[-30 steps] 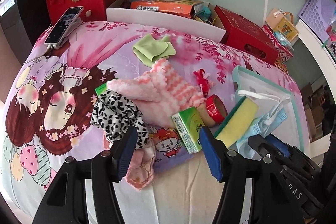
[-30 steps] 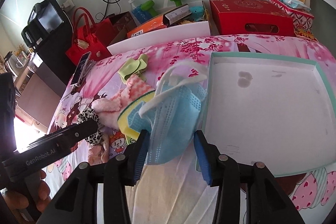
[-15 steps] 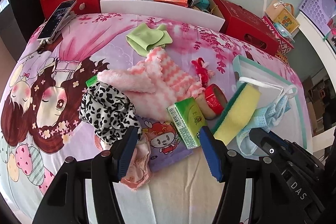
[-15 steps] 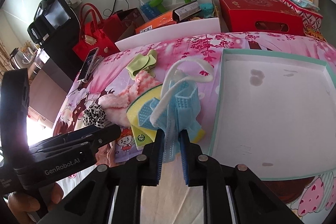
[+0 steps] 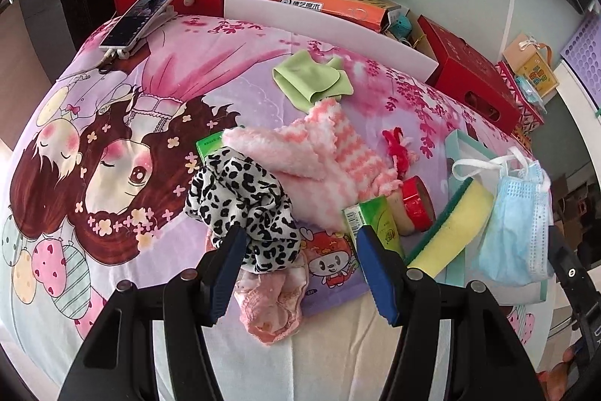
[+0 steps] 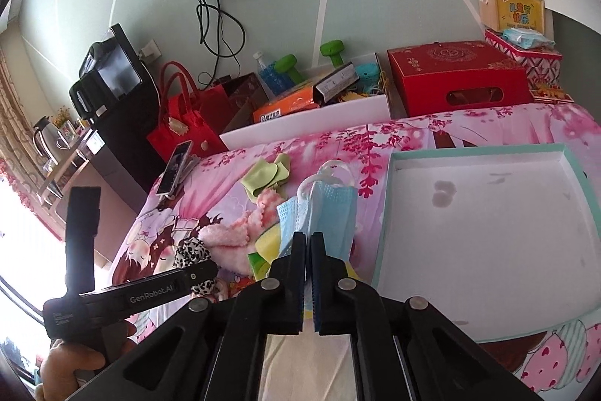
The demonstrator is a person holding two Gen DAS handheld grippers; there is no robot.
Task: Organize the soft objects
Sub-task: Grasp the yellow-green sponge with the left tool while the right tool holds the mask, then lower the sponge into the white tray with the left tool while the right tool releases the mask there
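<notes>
Jaws of the right gripper (image 6: 308, 247) are pressed together on the pale blue face mask (image 6: 323, 209), which hangs lifted off the bedspread with its white ear loops uppermost; in the left wrist view the same mask (image 5: 520, 224) dangles at about 3 o'clock, just beside the yellow sponge (image 5: 456, 228). Jaws of the left gripper (image 5: 300, 269) stand spread with nothing between the blue pads, poised over the leopard-print cloth (image 5: 244, 209) and the pink crumpled cloth (image 5: 274, 303) at 6 o'clock. Other soft items lie toward 12 o'clock of that gripper: a pink-and-white fluffy towel (image 5: 323, 153) and, farther on, a green cloth (image 5: 311, 81). A green carton (image 5: 379, 217) and a red tape roll (image 5: 415, 202) sit between towel and sponge. The teal-rimmed white tray (image 6: 390, 213) lies at 3 o'clock of the mask in the right wrist view; its floor appears bare apart from faint stains.
</notes>
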